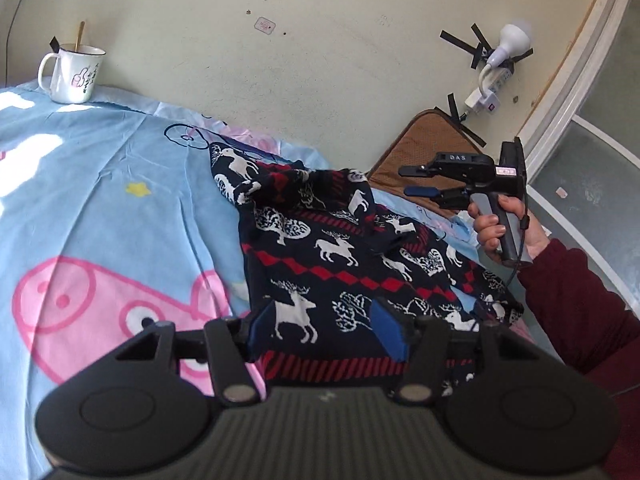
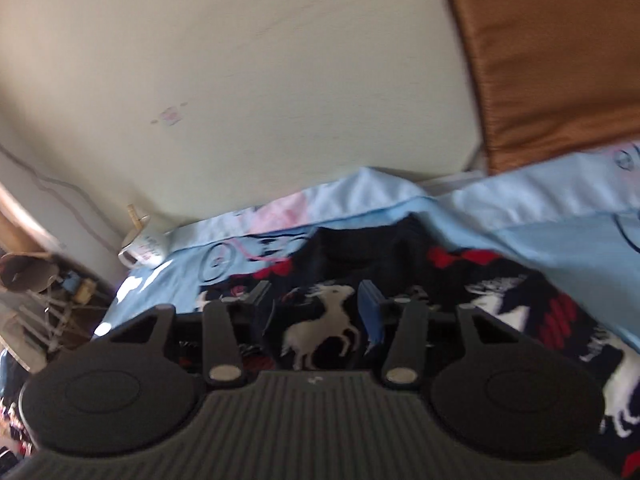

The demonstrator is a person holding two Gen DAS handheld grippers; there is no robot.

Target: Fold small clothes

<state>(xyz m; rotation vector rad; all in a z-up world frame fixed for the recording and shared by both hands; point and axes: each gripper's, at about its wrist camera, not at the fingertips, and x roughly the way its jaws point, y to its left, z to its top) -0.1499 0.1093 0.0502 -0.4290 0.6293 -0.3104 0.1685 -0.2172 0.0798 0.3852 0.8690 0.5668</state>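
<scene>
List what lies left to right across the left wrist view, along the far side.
Mug → sweater → brown cushion → right gripper → bulb lamp → door frame.

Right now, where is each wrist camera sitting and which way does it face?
Left wrist: behind the left tool, angled down across the reindeer sweater on the blue bedsheet toward the wall; the right tool, a hand and a dark red sleeve show at right.
Right wrist: behind the right tool, blurred, low over the sweater, facing the wall.
Shared: sweater, bedsheet, mug, brown cushion.
</scene>
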